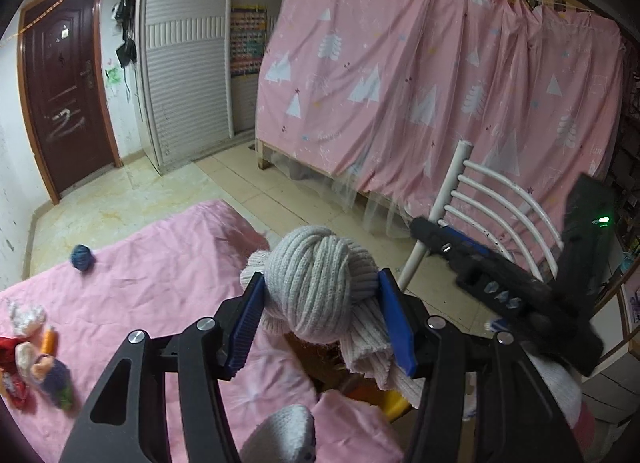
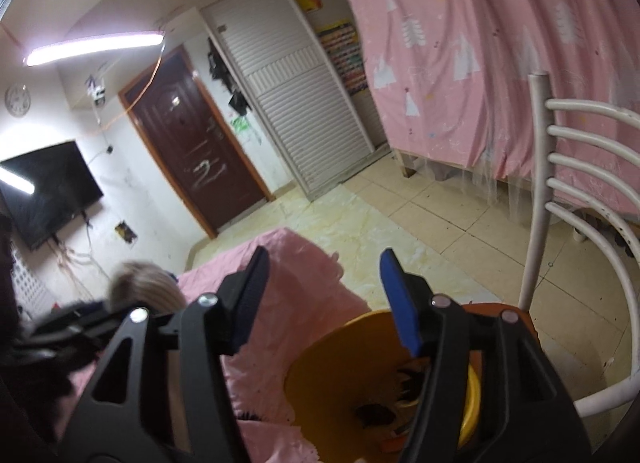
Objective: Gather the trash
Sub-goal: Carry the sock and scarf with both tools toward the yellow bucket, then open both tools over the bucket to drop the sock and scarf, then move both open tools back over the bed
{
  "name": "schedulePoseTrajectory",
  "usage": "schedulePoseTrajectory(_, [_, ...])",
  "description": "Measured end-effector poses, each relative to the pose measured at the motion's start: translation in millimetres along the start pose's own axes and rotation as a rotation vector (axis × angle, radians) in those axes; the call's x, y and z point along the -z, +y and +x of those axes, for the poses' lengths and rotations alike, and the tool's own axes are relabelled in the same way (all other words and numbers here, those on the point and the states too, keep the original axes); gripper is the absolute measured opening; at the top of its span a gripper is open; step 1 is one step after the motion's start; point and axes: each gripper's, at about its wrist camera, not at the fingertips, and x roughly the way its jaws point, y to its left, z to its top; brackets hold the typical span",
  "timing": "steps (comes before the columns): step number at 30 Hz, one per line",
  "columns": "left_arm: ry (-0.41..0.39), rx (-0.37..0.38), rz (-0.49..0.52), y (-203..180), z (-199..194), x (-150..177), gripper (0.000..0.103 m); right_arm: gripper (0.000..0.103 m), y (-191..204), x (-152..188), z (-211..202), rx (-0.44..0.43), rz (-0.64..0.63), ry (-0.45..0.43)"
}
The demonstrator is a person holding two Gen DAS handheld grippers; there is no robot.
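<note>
My left gripper [image 1: 322,279] is shut on a grey knitted bundle [image 1: 316,263], which fills the gap between its blue pads above the pink-covered table's right edge. A yellow bin [image 2: 320,355] with dark scraps inside sits low beside the table, just under my right gripper [image 2: 325,263]. That gripper is open with nothing between its fingers. On the pink cloth [image 1: 160,303] lie a small blue yarn ball [image 1: 83,257] and, at the far left, crumpled wrappers and scraps [image 1: 28,347]. In the right wrist view the left gripper and its bundle [image 2: 140,287] show as a blur at the left.
A white metal chair [image 2: 540,183] stands right behind the bin, with its seat under it. A bed draped in a pink curtain [image 1: 420,83] fills the far right. Tiled floor [image 2: 420,215] lies between, with a brown door [image 1: 64,83] and a white wardrobe [image 1: 188,75] beyond.
</note>
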Motion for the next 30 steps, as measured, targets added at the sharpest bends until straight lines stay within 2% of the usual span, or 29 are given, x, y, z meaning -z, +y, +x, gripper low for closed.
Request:
schedulePoseTrajectory(3, [0.039, 0.027, -0.019, -4.6, 18.1, 1.5, 0.05, 0.062, -5.0, -2.4, -5.4, 0.009, 0.023, -0.024])
schedulePoseTrajectory(12, [0.053, 0.002, -0.033, -0.5, 22.7, 7.3, 0.055, 0.068, -2.6, -2.8, -3.9, 0.0, 0.015, -0.017])
schedulePoseTrajectory(18, [0.038, -0.005, -0.065, 19.0, 8.2, 10.1, 0.055, 0.069, 16.3, 2.8, 2.5, -0.02, -0.023, 0.008])
schedulePoseTrajectory(25, [-0.017, -0.047, -0.11, 54.3, -22.3, 13.4, 0.055, 0.074, 47.2, 13.8, 14.2, -0.044, -0.064, 0.048])
schedulePoseTrajectory(30, [-0.052, -0.08, -0.15, 84.2, -45.3, 17.2, 0.059, 0.075, 73.4, 22.8, 27.6, -0.07, -0.09, 0.088])
